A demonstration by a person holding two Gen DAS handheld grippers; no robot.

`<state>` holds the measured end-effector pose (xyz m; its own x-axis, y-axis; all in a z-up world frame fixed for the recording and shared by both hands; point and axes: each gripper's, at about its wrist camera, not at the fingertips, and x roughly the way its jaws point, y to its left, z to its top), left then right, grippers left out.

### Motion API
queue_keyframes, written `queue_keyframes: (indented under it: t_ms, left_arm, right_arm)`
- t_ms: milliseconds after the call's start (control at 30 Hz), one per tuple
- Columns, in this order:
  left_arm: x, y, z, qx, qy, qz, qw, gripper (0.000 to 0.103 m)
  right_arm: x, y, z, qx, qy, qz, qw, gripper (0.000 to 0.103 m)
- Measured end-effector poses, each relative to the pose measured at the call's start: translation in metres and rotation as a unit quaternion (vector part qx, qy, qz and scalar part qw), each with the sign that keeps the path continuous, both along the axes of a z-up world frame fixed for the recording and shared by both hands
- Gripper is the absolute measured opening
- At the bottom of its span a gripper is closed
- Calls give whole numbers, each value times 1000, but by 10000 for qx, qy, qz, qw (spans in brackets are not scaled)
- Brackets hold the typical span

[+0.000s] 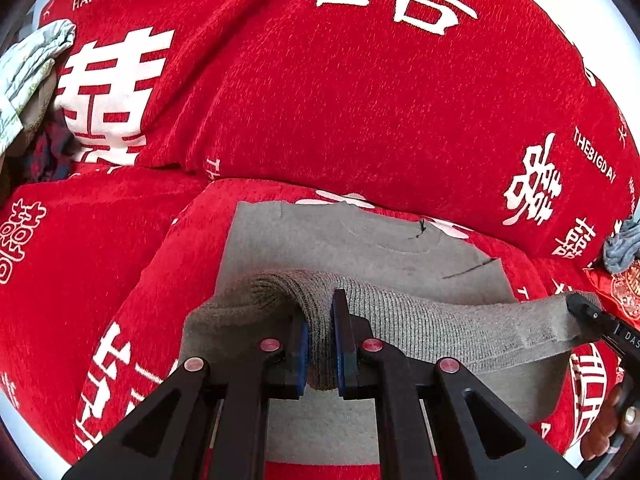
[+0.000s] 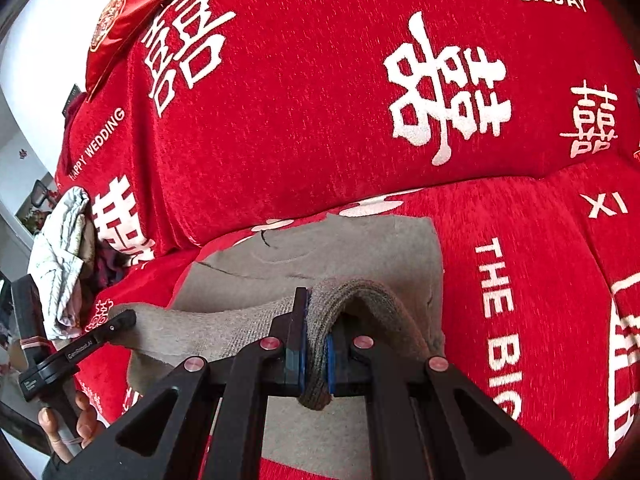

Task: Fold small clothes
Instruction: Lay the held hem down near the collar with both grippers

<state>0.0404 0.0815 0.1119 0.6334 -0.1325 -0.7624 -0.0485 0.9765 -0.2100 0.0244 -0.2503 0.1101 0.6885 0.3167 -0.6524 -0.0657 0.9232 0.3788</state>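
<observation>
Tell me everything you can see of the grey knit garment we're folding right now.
The grey knit garment looks like soft, ribbed fabric with a few loose dark threads. Its far part lies flat on the red sofa cover; its near ribbed edge is lifted and stretched between the two grippers. The left hand-held gripper is shut on a bunched fold of that edge, and the right hand-held gripper is shut on another fold further along. The lifted edge arches over the flat part.

one grey garment (image 1: 360,240); two grippers (image 1: 320,344) (image 2: 316,344); one red sofa cover (image 1: 360,100); one clothes pile (image 1: 28,80)

garment (image 1: 360,240) on sofa seat (image 1: 100,248) — clothes pile (image 1: 28,76) left | backrest (image 1: 340,112) behind
</observation>
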Motion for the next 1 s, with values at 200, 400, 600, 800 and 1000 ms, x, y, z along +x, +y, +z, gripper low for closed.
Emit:
queue_keyframes:
  t_ms: [200, 400, 600, 800, 1000]
  left_arm:
    - [9, -5, -3, 164, -38, -14, 9999, 12]
    - [22, -4, -8, 139, 17, -15, 9999, 11]
    - [38, -6, -10, 161, 58, -28, 9998, 12]
    - [53, -9, -16, 223, 113, -35, 9997, 11]
    - [69, -9, -22, 206, 183, -21, 9996, 11]
  right_arm:
    - [12, 2, 0, -104, 0, -23, 9999, 7]
    - [25, 1, -1, -115, 41, -43, 9999, 7]
    - [40, 2, -4, -178, 96, -73, 9998, 7]
    - [57, 0, -10, -218, 174, -81, 9996, 7]
    - [74, 0, -16, -261, 245, -80, 9993, 7]
